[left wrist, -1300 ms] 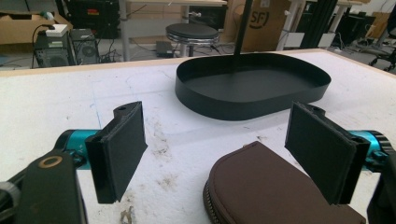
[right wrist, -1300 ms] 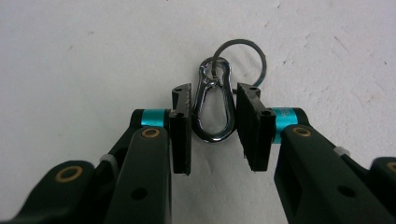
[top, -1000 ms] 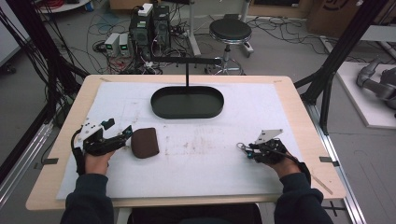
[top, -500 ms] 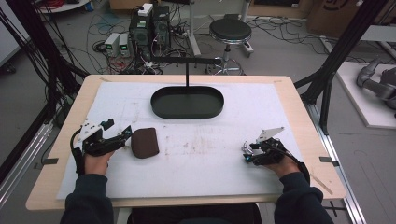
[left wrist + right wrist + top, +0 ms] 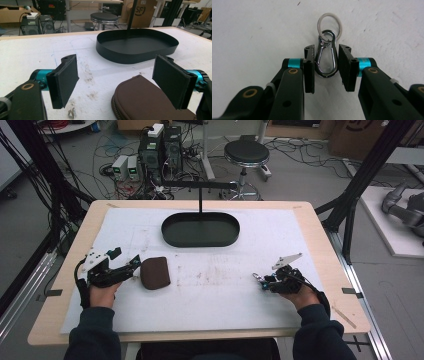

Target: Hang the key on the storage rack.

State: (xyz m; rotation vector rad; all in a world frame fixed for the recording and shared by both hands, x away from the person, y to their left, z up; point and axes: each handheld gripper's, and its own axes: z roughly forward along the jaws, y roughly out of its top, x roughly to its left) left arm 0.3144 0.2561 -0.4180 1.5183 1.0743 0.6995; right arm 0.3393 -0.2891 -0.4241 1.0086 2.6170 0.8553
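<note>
Right gripper [image 5: 327, 67] narrowed around the carabiner [image 5: 326, 57] – squeeze next; left gripper [image 5: 120, 82] wide over the brown pouch [image 5: 147, 100] – lower, close

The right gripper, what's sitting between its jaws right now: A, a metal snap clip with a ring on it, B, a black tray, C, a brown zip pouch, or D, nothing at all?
A: in the right gripper view the metal snap clip with its ring lies between the two pads of the right gripper.

Stool [image 5: 245, 152], perhaps computers [image 5: 161, 145] behind table [image 5: 320, 235]
</note>
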